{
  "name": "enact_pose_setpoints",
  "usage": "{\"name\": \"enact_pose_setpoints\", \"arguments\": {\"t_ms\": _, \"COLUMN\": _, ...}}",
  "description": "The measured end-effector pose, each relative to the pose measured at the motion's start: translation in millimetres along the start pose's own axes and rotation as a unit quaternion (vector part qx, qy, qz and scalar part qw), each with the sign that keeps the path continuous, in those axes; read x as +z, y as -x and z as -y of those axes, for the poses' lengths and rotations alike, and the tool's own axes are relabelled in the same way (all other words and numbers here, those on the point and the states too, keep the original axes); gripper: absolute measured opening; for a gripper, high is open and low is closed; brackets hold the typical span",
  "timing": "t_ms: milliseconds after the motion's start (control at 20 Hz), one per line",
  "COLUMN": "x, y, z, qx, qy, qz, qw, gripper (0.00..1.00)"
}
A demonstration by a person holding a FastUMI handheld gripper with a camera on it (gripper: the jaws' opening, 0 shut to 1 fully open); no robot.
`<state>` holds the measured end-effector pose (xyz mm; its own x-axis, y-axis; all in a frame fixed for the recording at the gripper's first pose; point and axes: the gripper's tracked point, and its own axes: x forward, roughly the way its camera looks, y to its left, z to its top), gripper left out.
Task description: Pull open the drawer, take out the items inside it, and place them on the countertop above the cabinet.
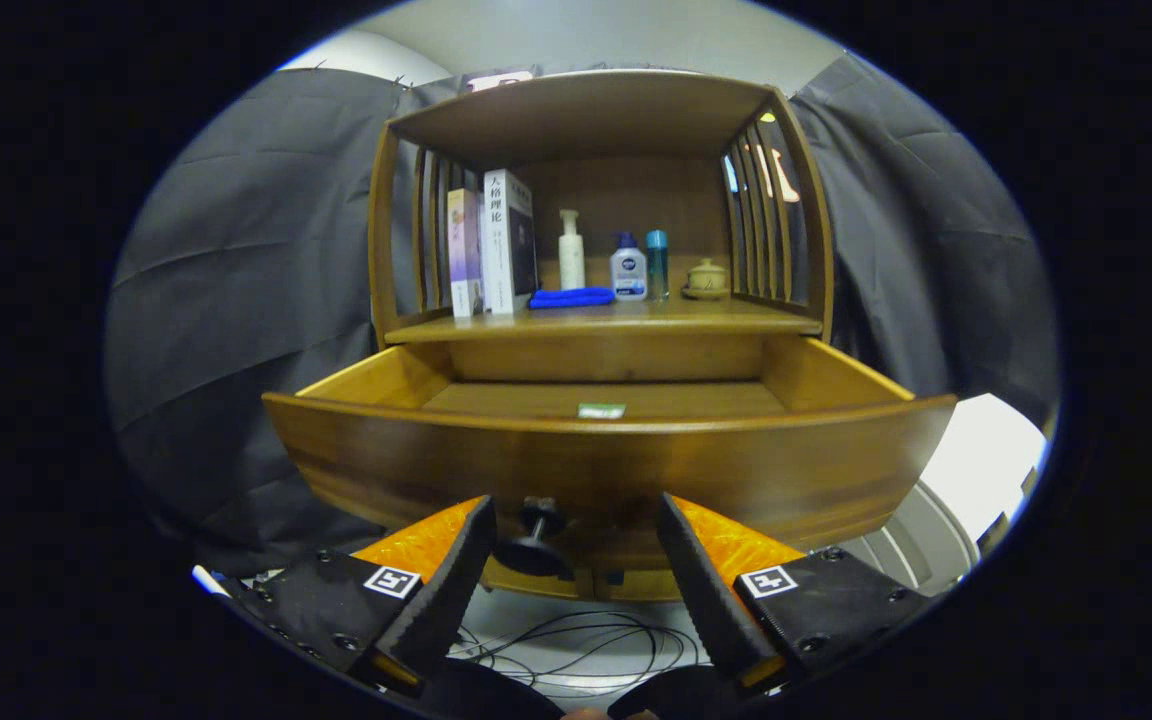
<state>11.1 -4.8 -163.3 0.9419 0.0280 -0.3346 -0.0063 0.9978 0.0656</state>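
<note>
Gripper view: a wooden cabinet (596, 200) is seen against dark cloth walls, with pale floor and loose cables (576, 640) below. Its drawer (606, 465) is pulled well out; a small green-and-white item (602, 410) lies inside near the front, half hidden by the front panel. On the countertop (616, 318) stand two books (494, 245), spine writing too small to read, three bottles (626, 265), a blue cloth (572, 297) and a lidded pot (706, 278). The gripper (576, 520) is held wide apart, empty, the drawer knob (536, 535) between its fingers.
</note>
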Motion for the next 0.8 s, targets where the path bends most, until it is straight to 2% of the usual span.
{"name": "enact_pose_setpoints", "arguments": {"t_ms": 100, "x": 10.5, "y": 1.3, "z": 0.2, "qx": 0.009, "qy": 0.000, "qz": -0.017, "qw": 1.000, "gripper": 0.99}}
{"name": "enact_pose_setpoints", "arguments": {"t_ms": 250, "x": 22.1, "y": 1.0, "z": -3.3, "qx": 0.027, "qy": -0.030, "qz": -0.059, "qw": 0.997, "gripper": 0.97}}
{"name": "enact_pose_setpoints", "arguments": {"t_ms": 400, "x": 32.1, "y": 8.4, "z": -20.2, "qx": 0.067, "qy": -0.060, "qz": -0.096, "qw": 0.991, "gripper": 0.97}}
{"name": "enact_pose_setpoints", "arguments": {"t_ms": 600, "x": 72.2, "y": 5.8, "z": -12.2, "qx": 0.061, "qy": -0.023, "qz": -0.064, "qw": 0.996, "gripper": 0.98}}
{"name": "enact_pose_setpoints", "arguments": {"t_ms": 800, "x": 104.5, "y": -35.4, "z": -4.1, "qx": 0.059, "qy": -0.027, "qz": -0.091, "qw": 0.994, "gripper": 0.98}}
